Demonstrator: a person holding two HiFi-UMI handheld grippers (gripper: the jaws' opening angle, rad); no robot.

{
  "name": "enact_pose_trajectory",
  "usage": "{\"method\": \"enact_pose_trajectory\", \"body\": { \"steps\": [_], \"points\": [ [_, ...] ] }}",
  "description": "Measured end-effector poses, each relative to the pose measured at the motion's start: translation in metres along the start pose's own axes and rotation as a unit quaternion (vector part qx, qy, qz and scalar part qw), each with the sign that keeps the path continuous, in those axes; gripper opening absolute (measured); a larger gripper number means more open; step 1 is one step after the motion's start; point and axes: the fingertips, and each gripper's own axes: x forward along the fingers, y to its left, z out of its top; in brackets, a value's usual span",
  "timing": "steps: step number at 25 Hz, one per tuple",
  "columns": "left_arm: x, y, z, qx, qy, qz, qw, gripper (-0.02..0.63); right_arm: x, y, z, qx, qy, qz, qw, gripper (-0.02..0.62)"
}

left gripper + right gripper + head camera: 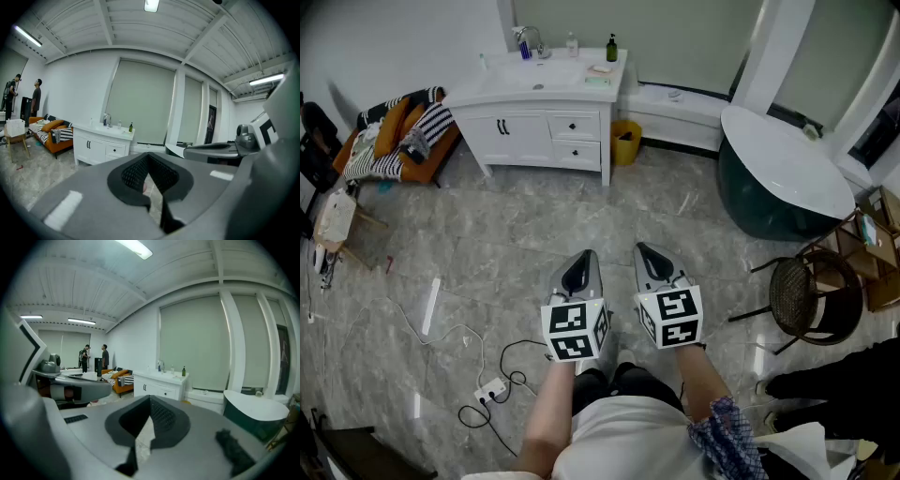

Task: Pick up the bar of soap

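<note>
A white vanity (pixel 539 90) stands at the far side of the room, also seen in the left gripper view (pixel 101 140) and the right gripper view (pixel 161 383). On its right end lie a small pinkish flat item (pixel 600 68) and a pale green one (pixel 596 82); they are too small to tell which is the soap. Both grippers hang close to the person's body, far from the vanity. My left gripper (pixel 584 255) (pixel 149 154) is shut with nothing in it. My right gripper (pixel 643 249) (pixel 150 398) is shut and empty too.
Bottles (pixel 611 47) and a faucet (pixel 530 39) stand on the vanity. A yellow bin (pixel 625 141) sits beside it. A dark green bathtub (pixel 778 202) and a wicker chair (pixel 802 295) are at the right. An orange sofa (pixel 398 136) is at the left; a power strip (pixel 492 386) with cable lies on the floor.
</note>
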Motion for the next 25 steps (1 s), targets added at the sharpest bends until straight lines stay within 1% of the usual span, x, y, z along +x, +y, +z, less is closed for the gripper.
{"method": "enact_pose_trajectory", "body": {
  "steps": [5,9,12,15,17,20,23,24,25],
  "points": [
    [0.002,-0.007,-0.001,0.010,0.002,-0.002,0.9999,0.007,-0.003,-0.001,-0.003,-0.003,0.004,0.001,1.000,0.014],
    [0.008,-0.007,-0.002,0.010,0.007,0.000,0.9999,0.008,-0.002,-0.005,0.001,0.017,-0.007,0.009,1.000,0.014],
    [0.013,-0.006,-0.010,0.014,0.017,0.005,0.9997,0.007,0.000,-0.012,-0.003,0.006,0.000,0.001,1.000,0.014],
    [0.019,-0.009,-0.011,0.016,0.017,0.006,0.9997,0.008,0.002,-0.017,-0.005,0.001,0.002,0.001,1.000,0.014],
    [0.023,-0.013,-0.012,0.006,0.021,0.003,0.9998,0.006,0.001,-0.017,-0.003,0.009,-0.010,0.019,1.000,0.014],
    [0.028,-0.017,-0.016,-0.020,0.030,-0.002,0.9993,0.007,-0.001,-0.015,0.000,0.039,-0.032,0.067,0.996,0.015],
    [0.030,-0.020,-0.019,-0.017,0.031,0.007,0.9993,0.006,-0.005,-0.019,-0.001,0.042,-0.045,0.091,0.994,0.015],
    [0.031,-0.021,-0.020,-0.019,0.030,0.010,0.9993,0.006,-0.006,-0.021,-0.002,0.040,-0.049,0.094,0.994,0.022],
    [0.031,-0.023,-0.020,-0.024,0.028,0.014,0.9992,0.008,-0.007,-0.024,-0.002,0.038,-0.052,0.097,0.993,0.055]
  ]
}}
